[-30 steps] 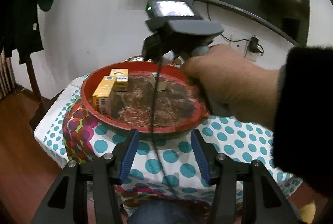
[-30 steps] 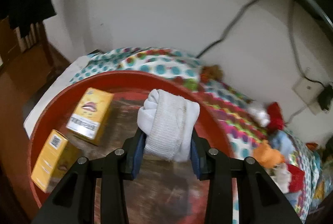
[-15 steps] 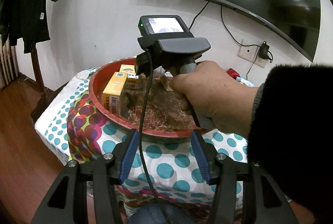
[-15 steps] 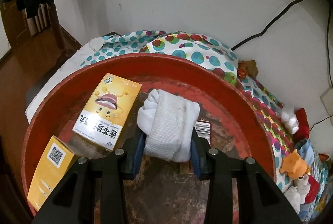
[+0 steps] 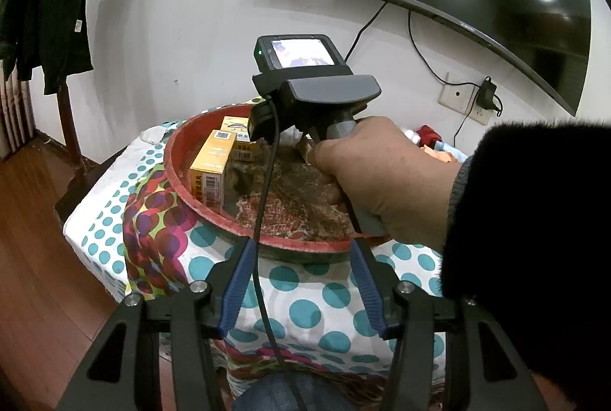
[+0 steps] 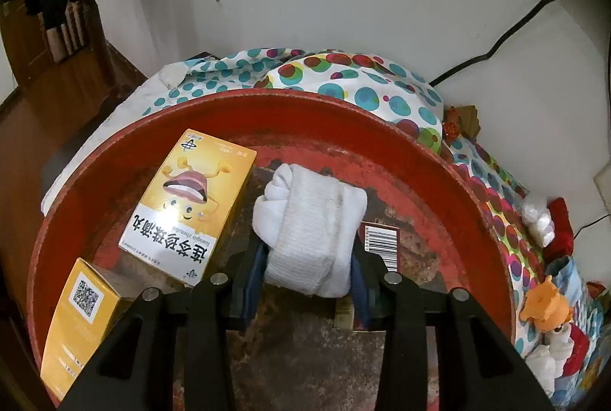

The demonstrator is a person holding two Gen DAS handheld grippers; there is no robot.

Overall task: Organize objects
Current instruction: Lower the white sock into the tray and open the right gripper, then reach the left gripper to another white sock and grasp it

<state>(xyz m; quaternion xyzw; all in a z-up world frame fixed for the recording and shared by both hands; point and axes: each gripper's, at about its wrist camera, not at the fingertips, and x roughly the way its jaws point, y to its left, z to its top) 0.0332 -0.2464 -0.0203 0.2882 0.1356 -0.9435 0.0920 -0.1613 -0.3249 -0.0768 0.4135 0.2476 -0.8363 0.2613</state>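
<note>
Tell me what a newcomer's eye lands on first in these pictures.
First, the rolled white socks squeezed in the right tongs over the middle of the big red tray. Next, the yellow cartoon box lying flat at the tray's left, with a second yellow box nearer its front rim. In the left view, the left tongs hang open and empty before the tray.

We count two yellow boxes (image 6: 191, 205) (image 6: 78, 319), one rolled white sock (image 6: 309, 231), one brown barcoded box (image 6: 380, 243), all in one red basin (image 6: 324, 113).
</note>
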